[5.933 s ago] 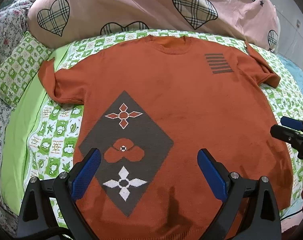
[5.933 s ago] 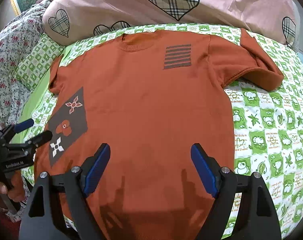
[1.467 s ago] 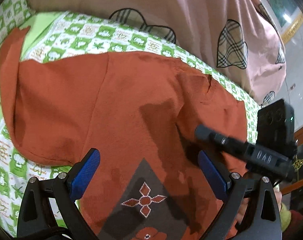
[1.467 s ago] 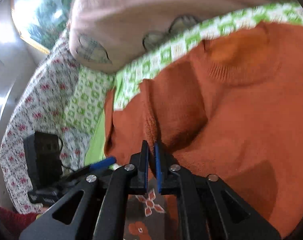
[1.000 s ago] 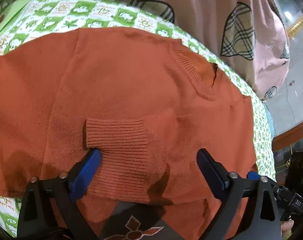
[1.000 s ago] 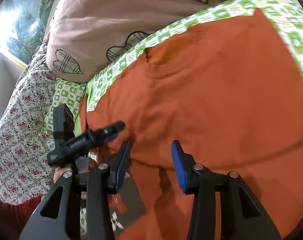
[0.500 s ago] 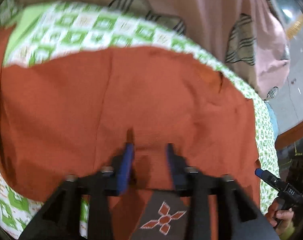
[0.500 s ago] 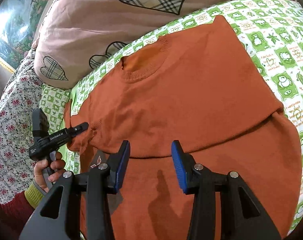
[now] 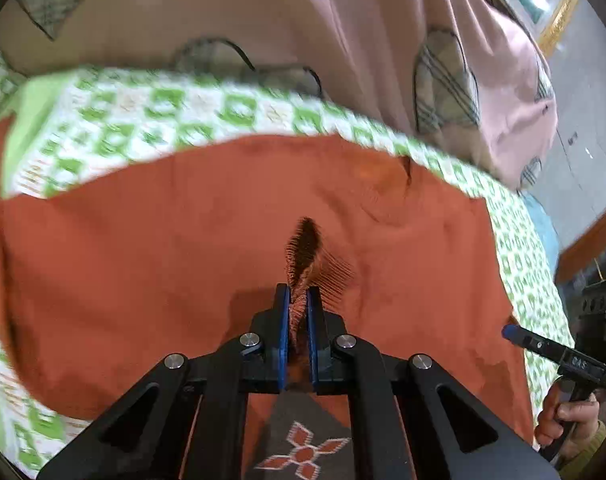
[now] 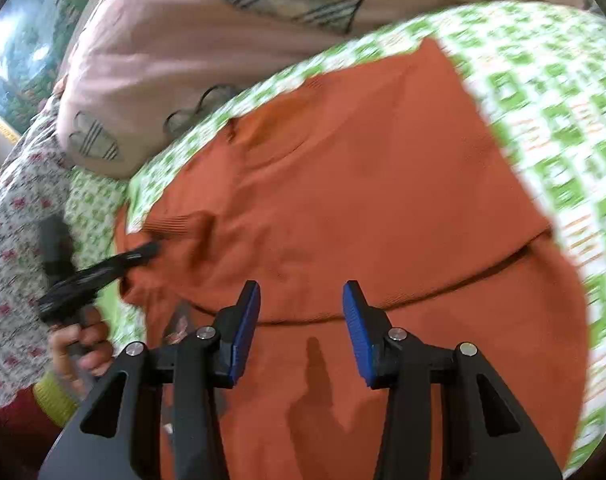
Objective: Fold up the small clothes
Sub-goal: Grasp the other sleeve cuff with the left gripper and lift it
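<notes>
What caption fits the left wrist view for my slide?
Left gripper shut on a ribbed cuff of the orange sweater, lying on a green-checked sheet.

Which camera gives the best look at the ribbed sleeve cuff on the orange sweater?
The left wrist view: the ribbed cuff sits pinched between the left gripper pads, close up. The right wrist view shows it small, blurred, at the gripper's tip.
</notes>
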The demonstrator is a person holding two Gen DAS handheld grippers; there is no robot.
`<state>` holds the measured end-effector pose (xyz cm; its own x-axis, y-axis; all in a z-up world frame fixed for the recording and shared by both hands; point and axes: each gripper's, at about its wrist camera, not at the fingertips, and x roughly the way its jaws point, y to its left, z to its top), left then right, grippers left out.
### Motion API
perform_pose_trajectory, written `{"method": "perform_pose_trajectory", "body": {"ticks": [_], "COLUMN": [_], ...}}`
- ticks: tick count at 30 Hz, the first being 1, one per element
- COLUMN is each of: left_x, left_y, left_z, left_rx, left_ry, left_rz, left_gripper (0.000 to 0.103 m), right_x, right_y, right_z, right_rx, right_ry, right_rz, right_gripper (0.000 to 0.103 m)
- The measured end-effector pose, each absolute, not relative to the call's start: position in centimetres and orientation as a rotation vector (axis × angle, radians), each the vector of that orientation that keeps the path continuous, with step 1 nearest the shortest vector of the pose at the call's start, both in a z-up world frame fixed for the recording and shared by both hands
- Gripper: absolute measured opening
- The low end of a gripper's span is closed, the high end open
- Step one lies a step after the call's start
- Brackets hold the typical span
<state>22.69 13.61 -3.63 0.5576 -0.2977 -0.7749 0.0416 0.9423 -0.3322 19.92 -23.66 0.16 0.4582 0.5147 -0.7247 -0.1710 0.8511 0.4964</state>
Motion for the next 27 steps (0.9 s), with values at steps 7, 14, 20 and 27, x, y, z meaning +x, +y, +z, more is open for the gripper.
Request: {"method": "perform_pose_trajectory", "body": {"ticks": [7, 14, 20, 27], "left_x": [22.7, 21.2, 21.0, 22.0], "left_y": [16.2, 16.3, 15.1, 15.3], "left_z": [-6.4, -7.2, -5.5, -8.7], "left_rx": [-0.317, -0.312, -0.256, -0.237], "left_ry": [1.014, 1.026, 0.98, 1.086], "left_rz": [-0.137, -0.112, -0.129, -0.092], "left_gripper": [0.006, 0.006, 0.006, 0.008], "right_x": [23.6, 29.8, 32.1, 32.4], "right_y": [-28.7, -30.1, -29.3, -30.4], "right_z": [0.2, -0.6, -1.1, -3.0], "right_rx": [0.353, 0.259, 0.207, 0.259], "right_ry": [0.975, 0.984, 1.041, 1.082], "right_rz": [0.219, 0.147, 0.206, 0.147], "right_gripper": [0.055, 0.063, 0.011, 0.021]}}
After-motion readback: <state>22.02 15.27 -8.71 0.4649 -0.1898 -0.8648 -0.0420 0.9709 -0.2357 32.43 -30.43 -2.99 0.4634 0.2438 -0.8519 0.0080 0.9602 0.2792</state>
